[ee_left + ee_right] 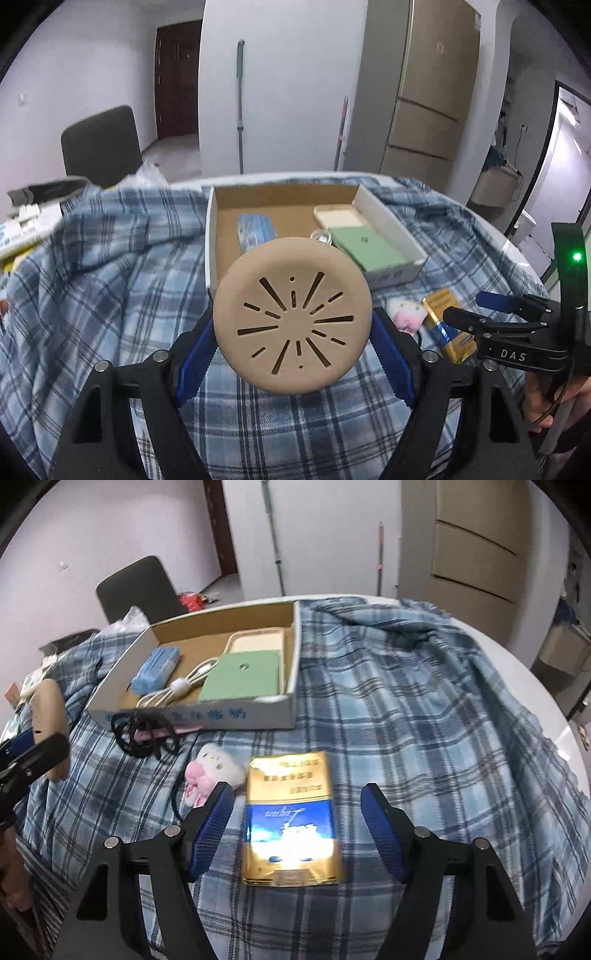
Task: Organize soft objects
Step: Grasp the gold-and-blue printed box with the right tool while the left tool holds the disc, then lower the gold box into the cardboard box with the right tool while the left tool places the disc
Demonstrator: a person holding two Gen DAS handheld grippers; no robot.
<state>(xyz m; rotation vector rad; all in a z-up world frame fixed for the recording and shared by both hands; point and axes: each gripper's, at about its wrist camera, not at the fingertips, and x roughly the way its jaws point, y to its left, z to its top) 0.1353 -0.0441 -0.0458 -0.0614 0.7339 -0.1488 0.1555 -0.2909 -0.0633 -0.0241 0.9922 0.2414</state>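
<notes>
- Just in front of the cardboard box (388,221), up in the air: a round tan disc (291,317) with thin slits cut in it.
- Squeezed on both sides by the blue pads of the left gripper (293,323), so jaws closed on the disc.
- Nearer than the box, flat on the blue plaid cloth (406,701): a shiny gold and blue pack (291,819).
- Right gripper (295,792) low over that pack, one jaw on each side of it.
- A small gap on both sides, so jaws fairly wide and holding nothing.
- Just left of the pack, between it and the box: a little pink and white plush toy (212,771), lying on the cloth.
- Right against the front wall of the box: a tangle of black cord (142,733).
- Inside the box, on the left: a soft blue packet (155,672).
- Inside the box, in the middle: a bundled white cable (177,690).
- Inside the box, on the right: a flat green case (242,677), lying partly on a cream case (258,640).
- Under the box and the cloth: a white desk (517,672), with its bare edge showing far to the right of the box.
- Behind the box, past the desk: a dark chair (136,587).
</notes>
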